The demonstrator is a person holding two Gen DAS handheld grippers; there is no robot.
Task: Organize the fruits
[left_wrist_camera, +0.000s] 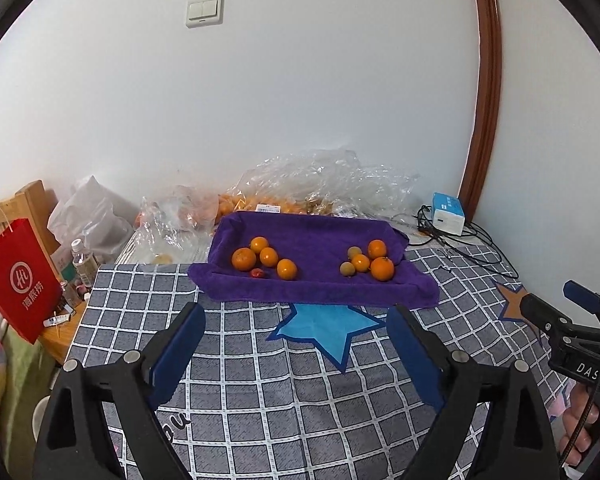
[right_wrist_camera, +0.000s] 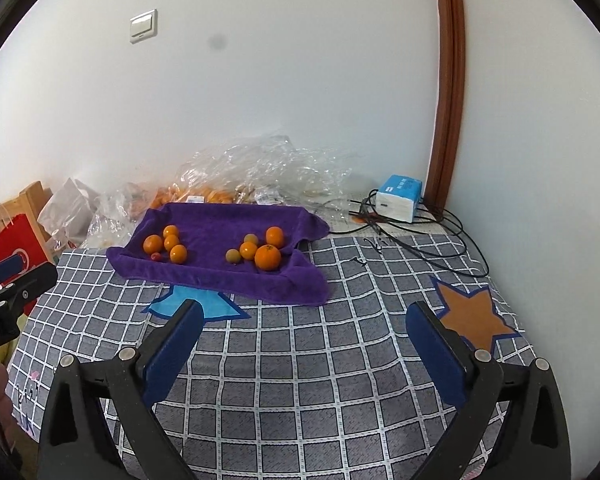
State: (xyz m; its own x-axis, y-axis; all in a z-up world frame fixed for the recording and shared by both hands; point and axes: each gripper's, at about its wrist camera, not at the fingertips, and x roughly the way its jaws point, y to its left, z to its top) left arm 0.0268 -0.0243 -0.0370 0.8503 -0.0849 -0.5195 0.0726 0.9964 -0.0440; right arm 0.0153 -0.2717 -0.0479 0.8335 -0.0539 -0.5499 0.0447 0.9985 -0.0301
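Note:
A purple towel (left_wrist_camera: pixel 312 240) (right_wrist_camera: pixel 220 220) lies on the checked bed cover, its edges turned up like a tray. On its left side sit several oranges (left_wrist_camera: pixel 244 259) (right_wrist_camera: pixel 153 244) with a small red fruit (left_wrist_camera: pixel 257 273) (right_wrist_camera: pixel 156 256) beside them. On its right side lie more oranges (left_wrist_camera: pixel 382 268) (right_wrist_camera: pixel 267 257) and two pale greenish fruits (left_wrist_camera: pixel 347 269) (right_wrist_camera: pixel 233 256). My left gripper (left_wrist_camera: pixel 296 320) hangs open and empty over the cover, short of the towel. My right gripper (right_wrist_camera: pixel 304 318) is open and empty too, to the right of the left one.
Crumpled clear plastic bags (left_wrist_camera: pixel 320 184) holding more oranges lie behind the towel by the wall. A blue-white tissue pack (left_wrist_camera: pixel 448 212) and black cables (right_wrist_camera: pixel 440 236) sit at the back right. A red paper bag (left_wrist_camera: pixel 16 276), a bottle and clutter stand off the left edge.

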